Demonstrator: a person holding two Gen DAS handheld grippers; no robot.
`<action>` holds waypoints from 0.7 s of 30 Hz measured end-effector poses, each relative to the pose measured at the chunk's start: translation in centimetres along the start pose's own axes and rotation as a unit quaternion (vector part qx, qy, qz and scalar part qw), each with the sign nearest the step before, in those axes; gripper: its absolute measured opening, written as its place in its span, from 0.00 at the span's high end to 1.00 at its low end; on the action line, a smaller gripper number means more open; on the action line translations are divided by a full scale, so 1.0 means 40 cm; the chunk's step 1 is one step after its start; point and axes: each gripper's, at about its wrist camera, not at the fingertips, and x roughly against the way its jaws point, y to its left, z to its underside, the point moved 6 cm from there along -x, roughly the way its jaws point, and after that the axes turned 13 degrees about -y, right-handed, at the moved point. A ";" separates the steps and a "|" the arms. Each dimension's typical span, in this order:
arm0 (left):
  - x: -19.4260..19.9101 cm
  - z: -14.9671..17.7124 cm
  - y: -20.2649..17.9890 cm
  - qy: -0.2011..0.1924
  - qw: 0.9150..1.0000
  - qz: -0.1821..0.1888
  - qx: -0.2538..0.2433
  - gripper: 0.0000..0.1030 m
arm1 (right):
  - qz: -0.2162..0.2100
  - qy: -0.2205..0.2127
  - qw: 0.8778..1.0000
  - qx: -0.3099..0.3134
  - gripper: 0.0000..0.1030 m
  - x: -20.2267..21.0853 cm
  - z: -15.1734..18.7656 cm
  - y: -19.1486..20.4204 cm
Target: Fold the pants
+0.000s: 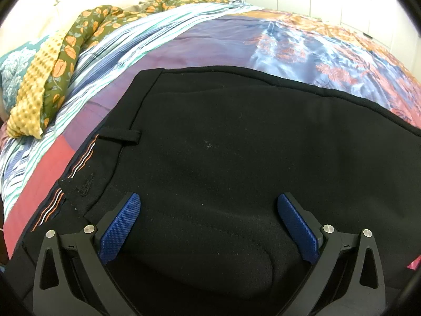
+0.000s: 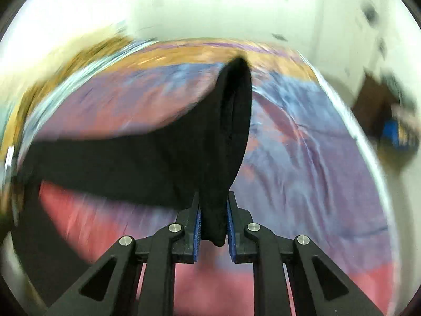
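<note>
Black pants lie flat on the bed, waistband with a belt loop to the left. My left gripper is open just above the waist part, blue pads spread wide over the cloth and holding nothing. In the right wrist view my right gripper is shut on the leg end of the pants and holds it lifted above the bed; the cloth trails away to the left. This view is motion-blurred.
A patterned bedspread in purple, blue, orange and red covers the bed. A floral green and yellow blanket is bunched at the far left. White walls stand behind. A brown box sits on the floor at the right.
</note>
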 end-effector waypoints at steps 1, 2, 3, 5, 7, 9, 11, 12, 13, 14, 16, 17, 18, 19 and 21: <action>0.000 0.000 -0.001 0.001 1.000 -0.001 -0.002 0.00 | 0.011 0.016 1.000 0.018 0.84 0.045 0.061 0.015; 0.001 -0.001 -0.002 0.002 1.000 -0.002 -0.005 0.00 | 0.020 0.041 0.999 0.009 0.83 0.075 0.130 0.009; 0.001 -0.003 -0.004 0.006 1.000 -0.006 -0.009 0.00 | 0.031 0.062 0.998 -0.007 0.75 0.079 0.177 -0.002; 0.002 -0.008 -0.006 0.015 1.000 -0.010 -0.014 0.00 | 0.087 0.119 0.987 -0.062 0.55 0.093 0.284 -0.053; 0.014 -0.016 -0.006 0.038 0.999 -0.011 -0.021 0.01 | 0.124 0.117 0.978 -0.118 0.48 0.136 0.322 -0.087; 0.043 -0.018 -0.009 0.058 0.998 0.000 -0.018 0.01 | 0.144 0.093 0.975 -0.140 0.43 0.181 0.308 -0.086; 0.117 -0.013 -0.027 0.054 0.998 0.037 -0.008 0.01 | 0.144 0.059 0.976 -0.152 0.35 0.221 0.266 -0.043; 0.162 -0.006 -0.039 0.044 0.998 0.050 -0.009 0.01 | 0.137 0.046 0.977 -0.154 0.30 0.233 0.250 -0.011; 0.198 0.005 -0.049 0.040 0.997 0.062 -0.011 0.01 | 0.121 0.029 0.980 -0.156 0.26 0.241 0.227 0.039; 0.236 0.022 -0.060 0.040 0.996 0.076 -0.013 0.01 | 0.106 0.016 0.981 -0.159 0.24 0.245 0.216 0.079; 0.309 0.076 -0.086 0.048 0.993 0.111 -0.013 0.01 | 0.053 -0.007 0.983 -0.175 0.17 0.236 0.190 0.197; 0.337 0.104 -0.097 0.053 0.991 0.123 -0.014 0.01 | 0.023 -0.011 0.983 -0.182 0.16 0.228 0.185 0.265; 0.363 0.133 -0.109 0.058 0.989 0.133 -0.016 0.01 | -0.001 -0.009 0.982 -0.187 0.16 0.211 0.181 0.326; 0.385 0.162 -0.122 0.061 0.988 0.141 -0.023 0.01 | -0.018 -0.005 0.982 -0.189 0.16 0.207 0.188 0.374; 0.412 0.198 -0.150 0.060 0.986 0.150 -0.048 0.01 | -0.058 0.012 0.977 -0.204 0.16 0.149 0.205 0.474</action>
